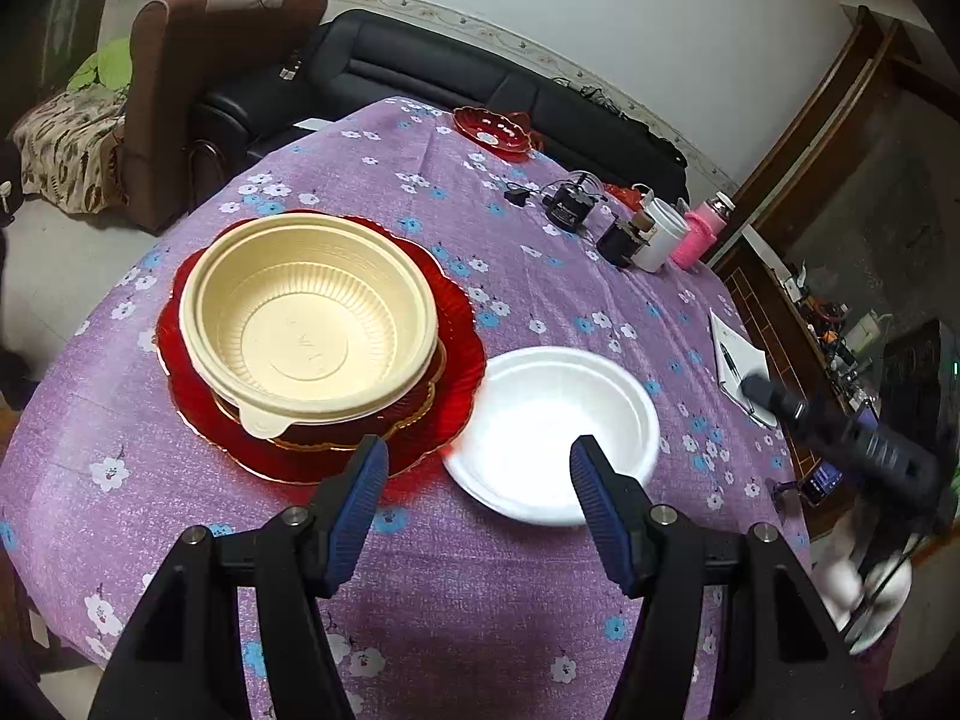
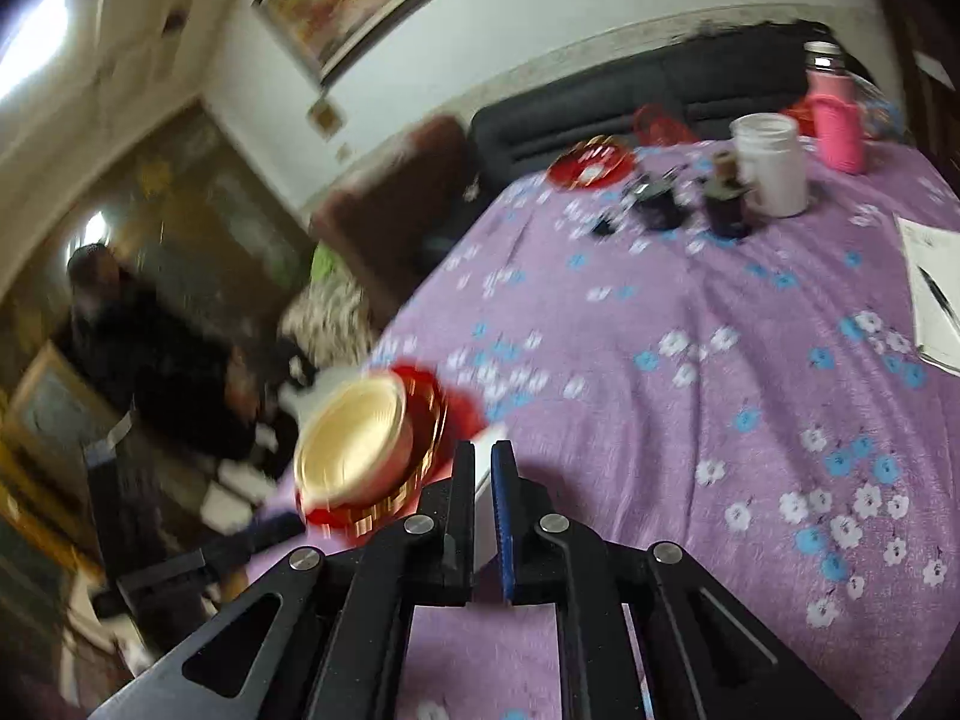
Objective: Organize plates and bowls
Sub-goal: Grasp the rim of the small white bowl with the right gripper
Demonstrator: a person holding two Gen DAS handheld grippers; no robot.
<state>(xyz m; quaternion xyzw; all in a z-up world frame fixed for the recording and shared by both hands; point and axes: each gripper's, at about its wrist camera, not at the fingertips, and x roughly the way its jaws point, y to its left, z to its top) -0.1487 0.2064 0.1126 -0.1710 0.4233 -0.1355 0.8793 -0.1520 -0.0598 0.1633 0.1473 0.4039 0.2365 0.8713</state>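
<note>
The table (image 1: 480, 252) wears a purple floral cloth. On it, the scalloped red glass plate (image 1: 198, 420) already carries the ribbed beige plastic bowl (image 1: 309, 318). The smooth white foam bowl (image 1: 552, 432), touching that plate's right edge, looks unstacked. Left tool (image 1: 474, 462) gapes empty; right tool (image 2: 483, 468) is clamped on the white bowl's rim.
</note>
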